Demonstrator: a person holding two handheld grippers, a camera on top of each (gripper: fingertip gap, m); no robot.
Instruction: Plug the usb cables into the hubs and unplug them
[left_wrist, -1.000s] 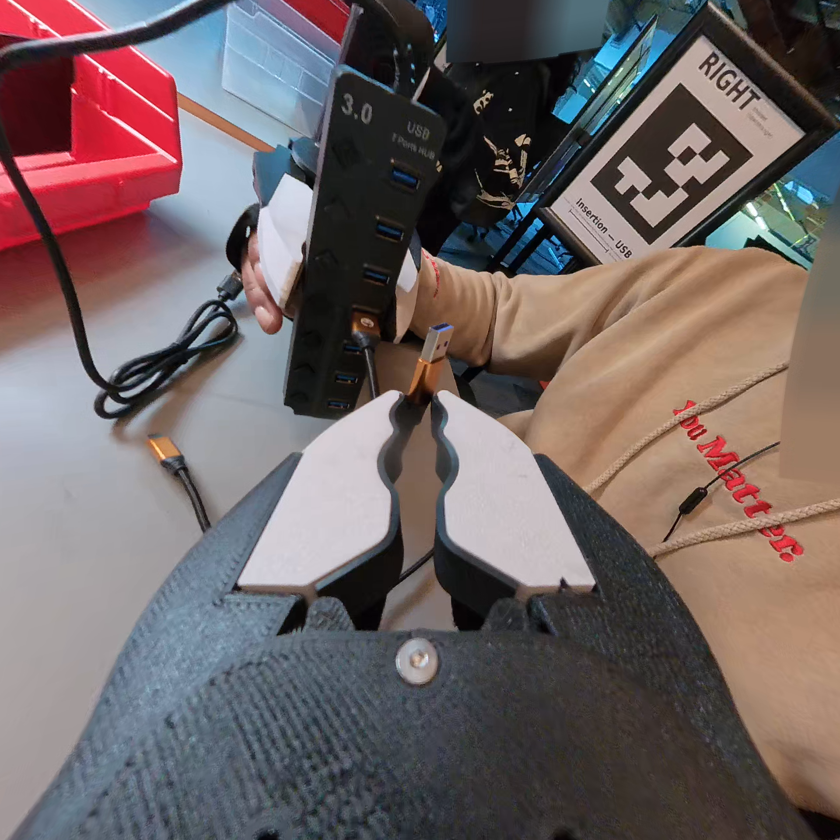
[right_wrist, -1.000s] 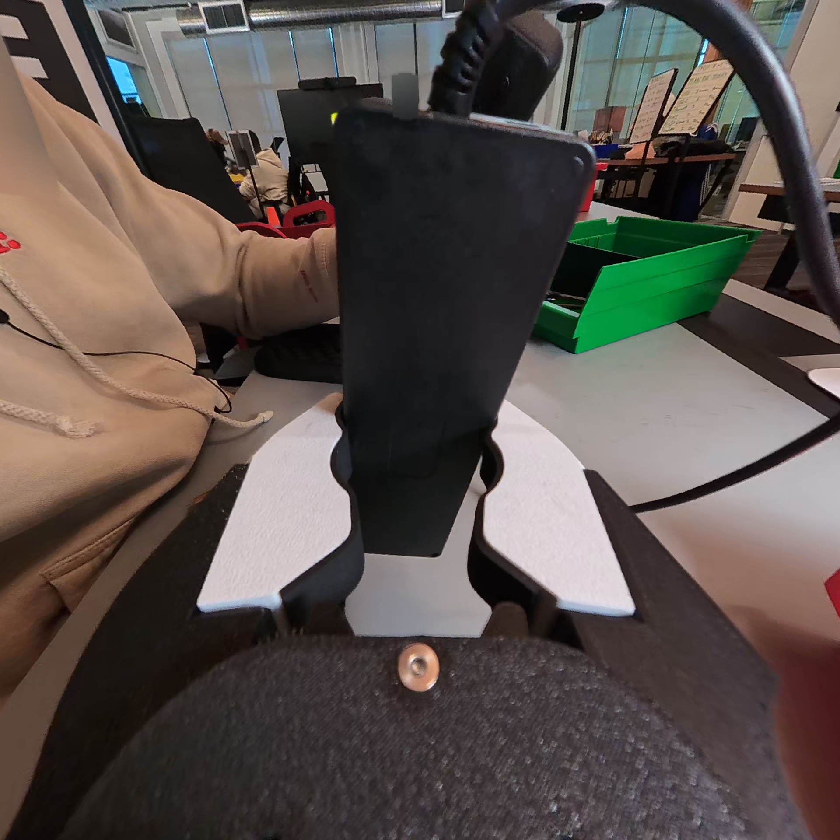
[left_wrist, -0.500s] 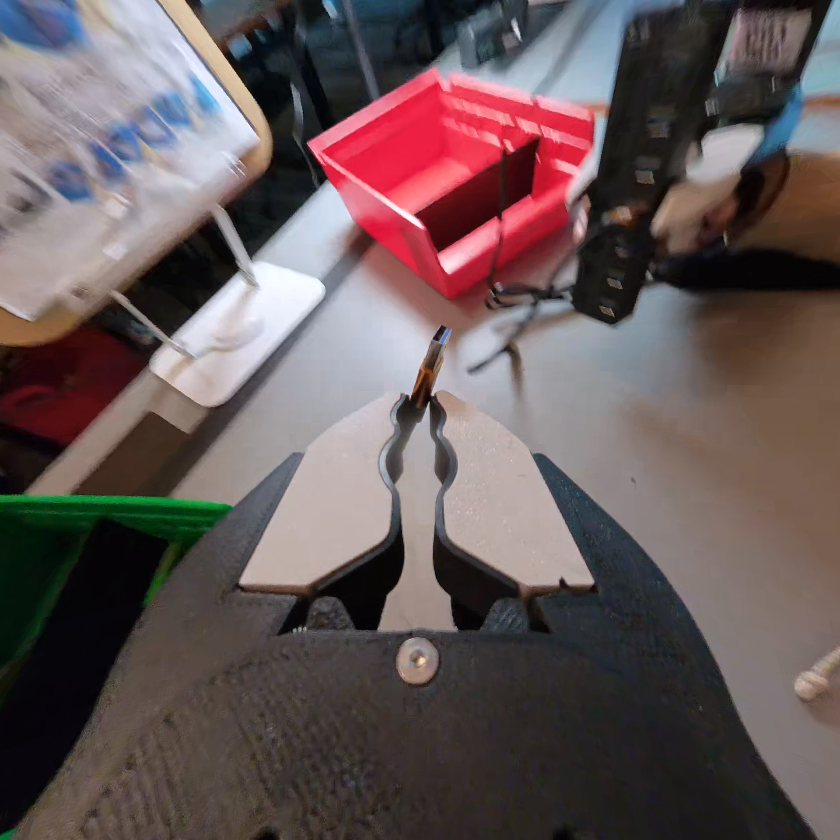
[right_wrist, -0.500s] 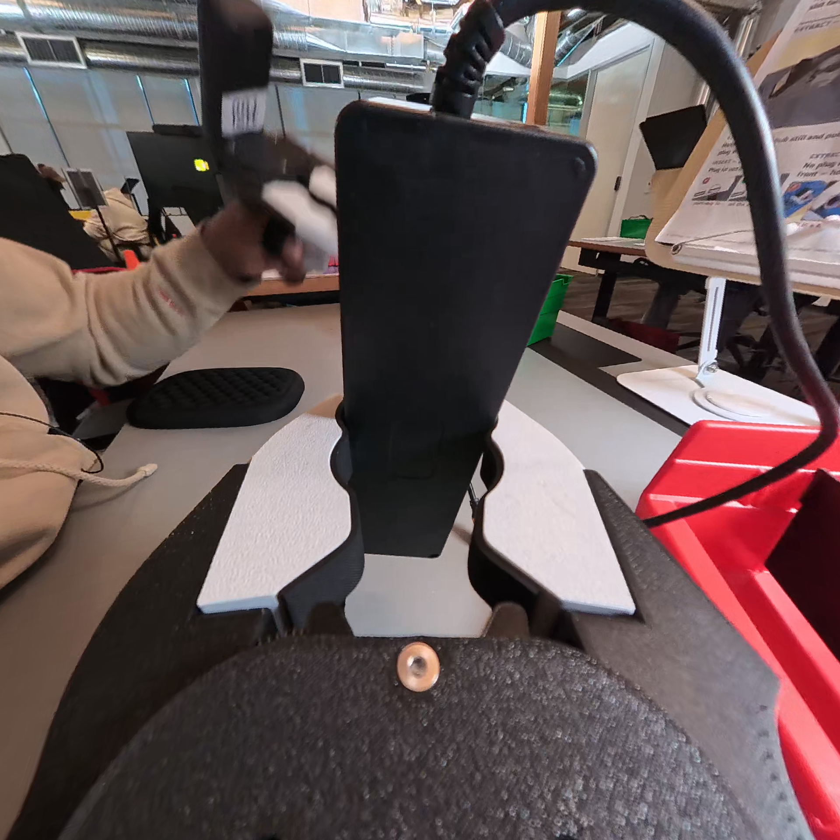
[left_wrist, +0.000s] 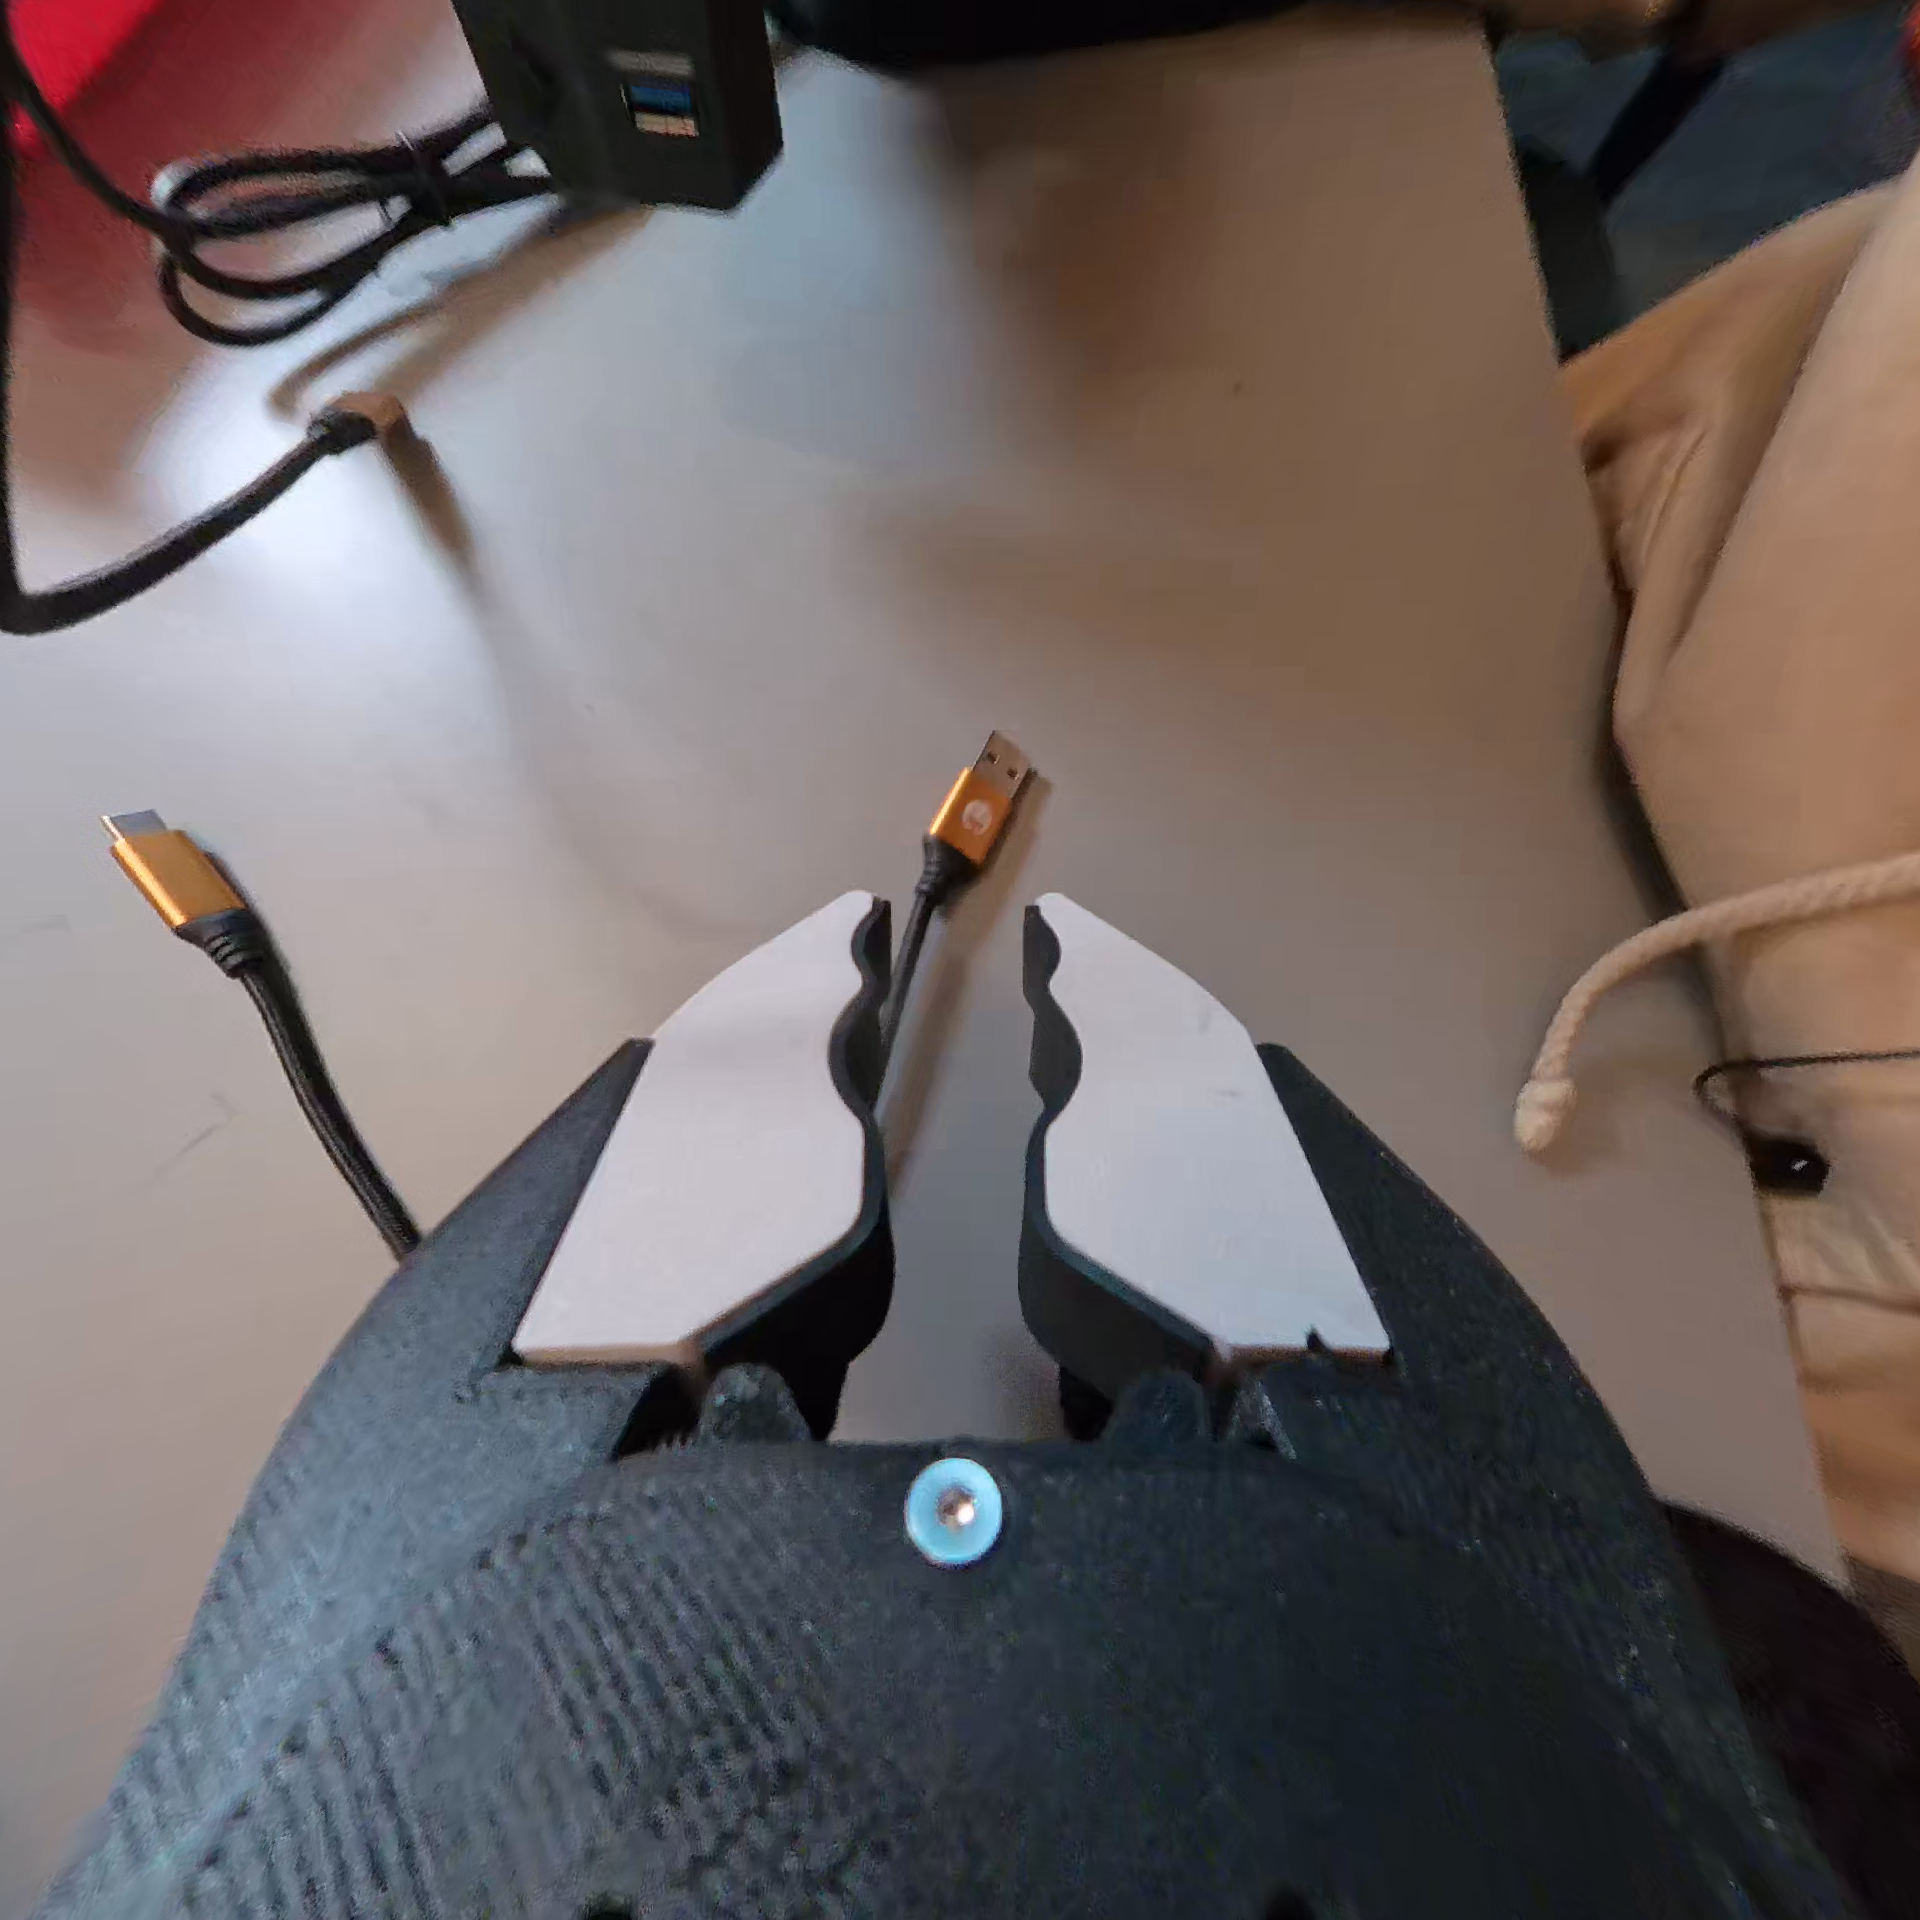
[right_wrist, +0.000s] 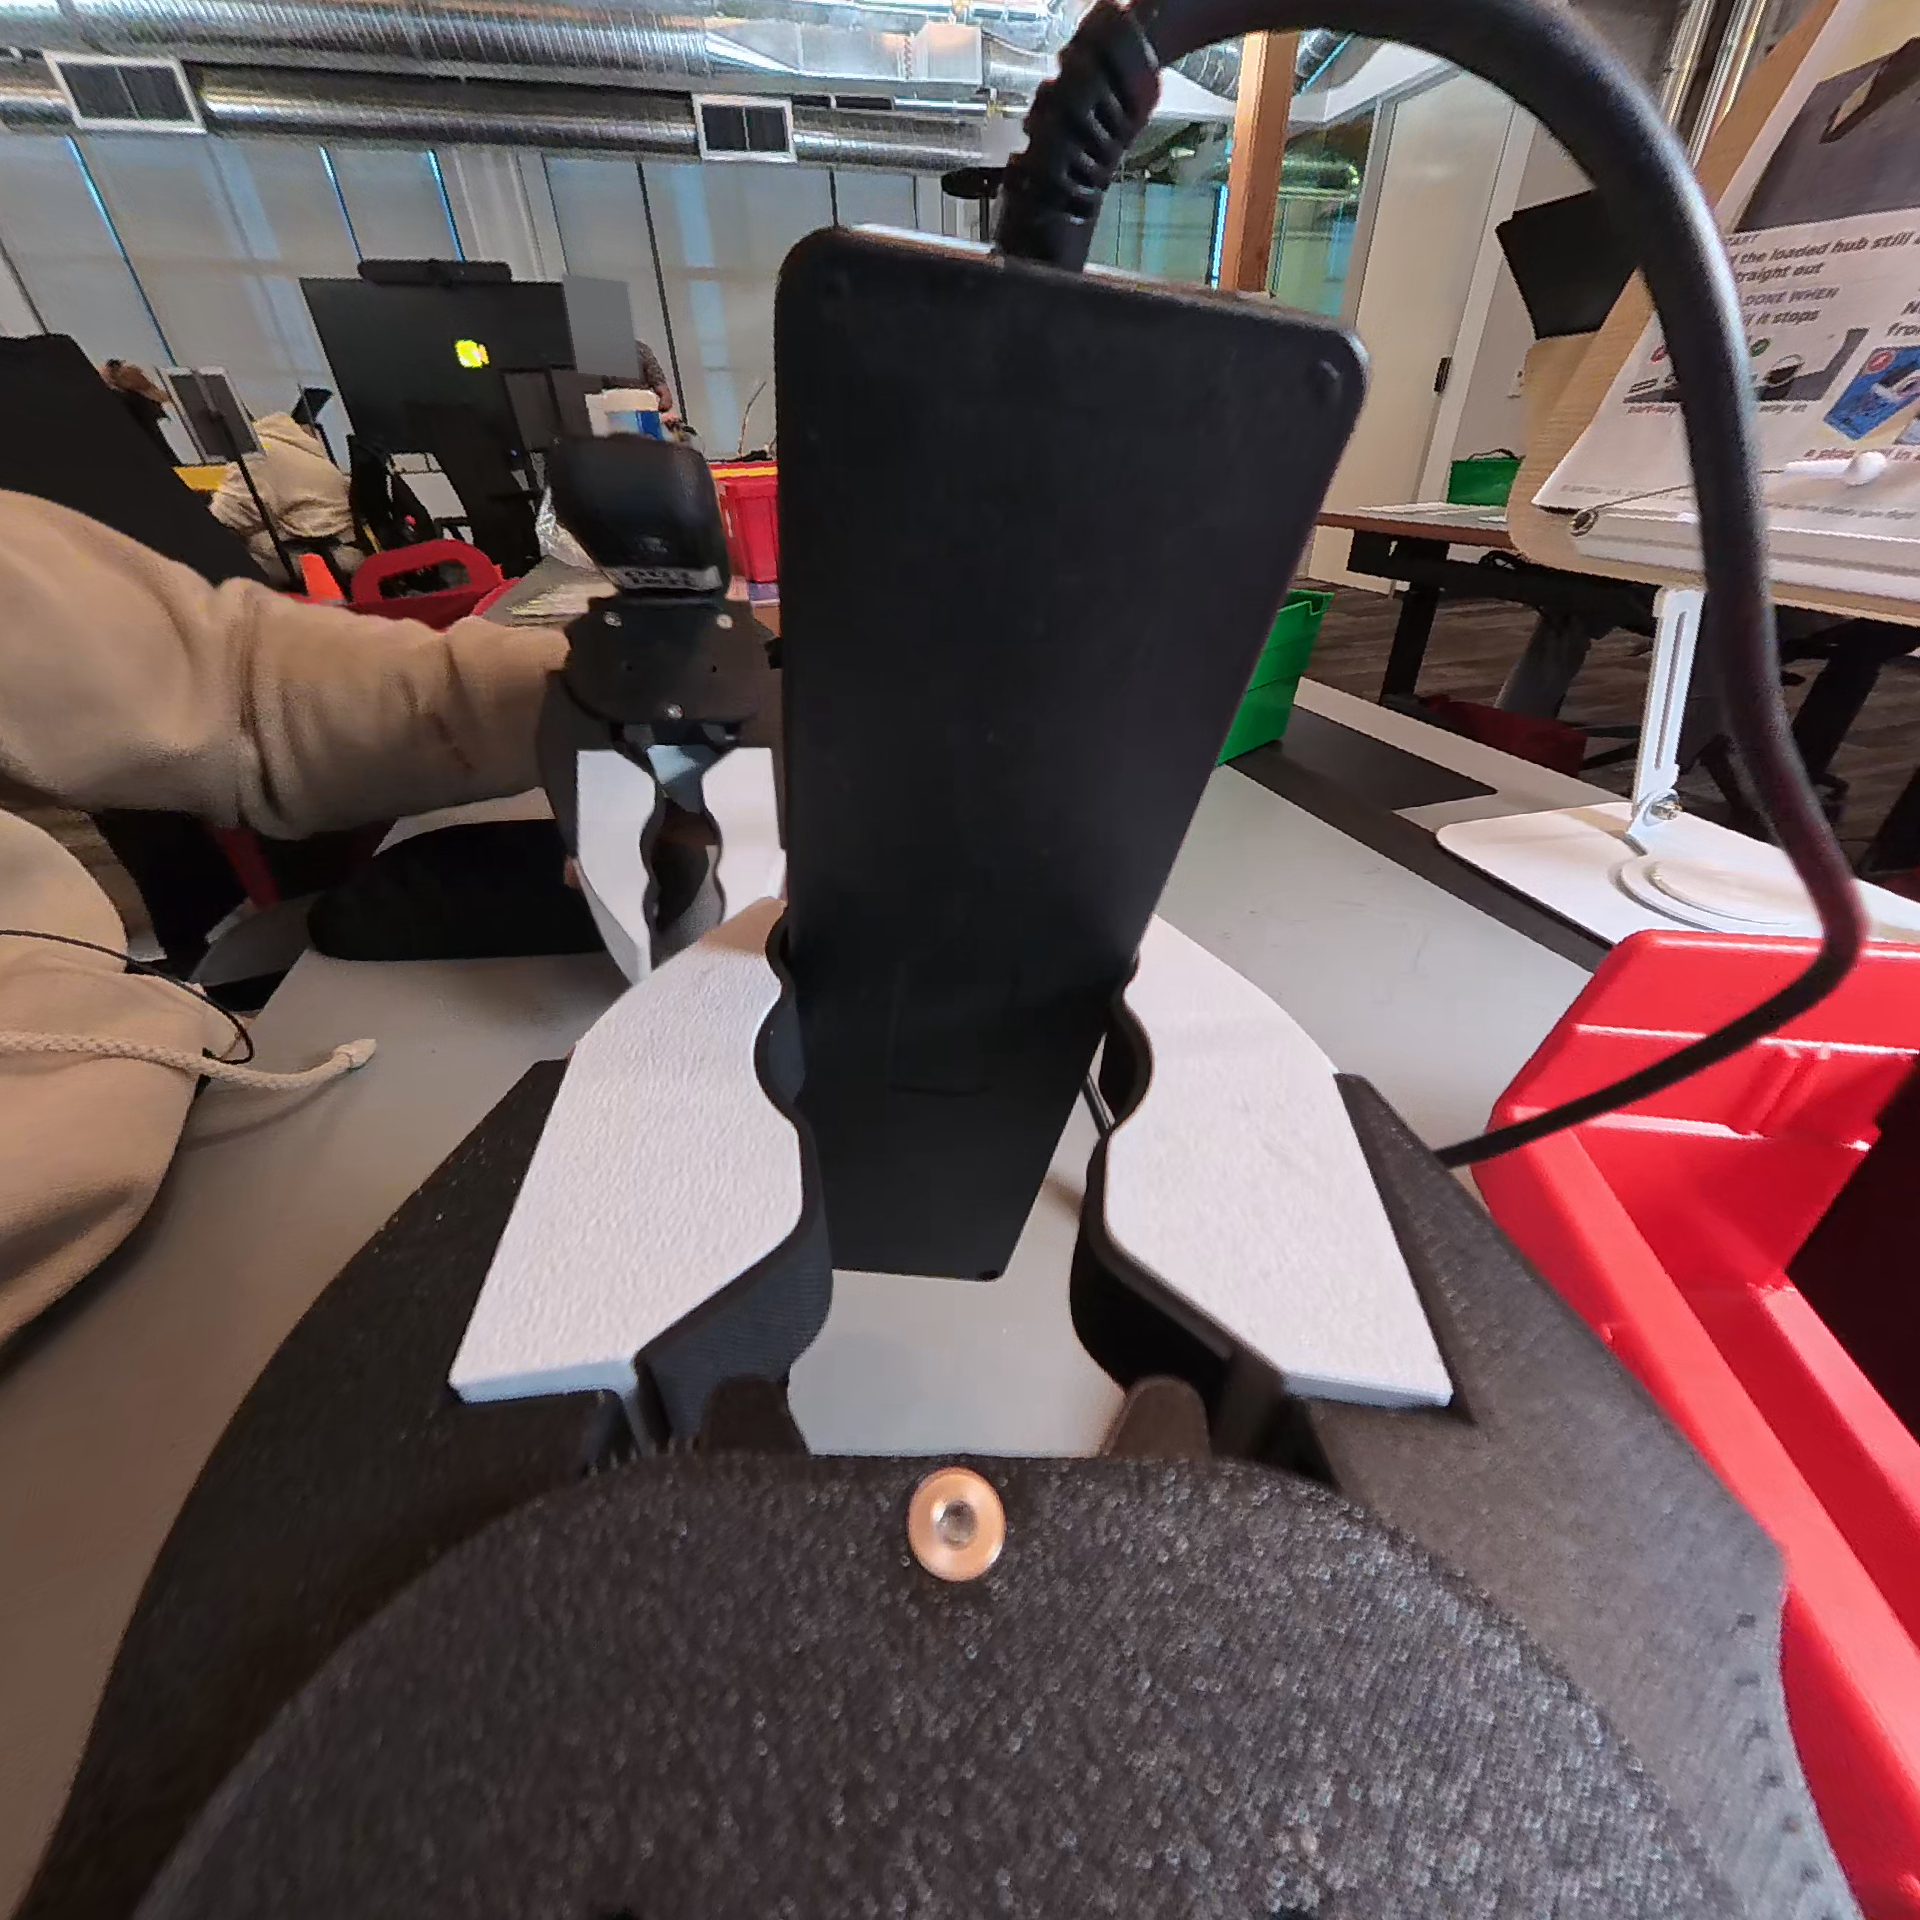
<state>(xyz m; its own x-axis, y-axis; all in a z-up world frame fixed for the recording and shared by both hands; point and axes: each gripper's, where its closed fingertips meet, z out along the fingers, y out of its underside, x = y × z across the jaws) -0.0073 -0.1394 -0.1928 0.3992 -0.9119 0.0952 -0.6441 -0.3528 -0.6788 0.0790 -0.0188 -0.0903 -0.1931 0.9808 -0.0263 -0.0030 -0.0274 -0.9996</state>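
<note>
My left gripper (left_wrist: 956, 920) is open over the grey table (left_wrist: 1195, 520). An orange USB-A plug (left_wrist: 979, 798) lies on the table just past its fingertips, its black cable running back between the fingers. My right gripper (right_wrist: 951, 966) is shut on the black USB hub (right_wrist: 1039, 675) and holds it upright, back face to the camera. The hub's lower end (left_wrist: 634, 94) shows at the top of the left wrist view. The left gripper also shows in the right wrist view (right_wrist: 675, 914), left of the hub.
A second orange plug (left_wrist: 171, 883) and a third one (left_wrist: 358, 416) lie on the table at the left, near a coiled black cable (left_wrist: 312, 229). A red bin (right_wrist: 1714, 1247) stands at the right. A person's beige hoodie (left_wrist: 1766, 727) borders the table. A white stand base (right_wrist: 1662, 862) is beyond.
My left gripper swung down toward the table, opened and let go of the orange USB-A plug, which now lies on the table. My right gripper still holds the hub.
</note>
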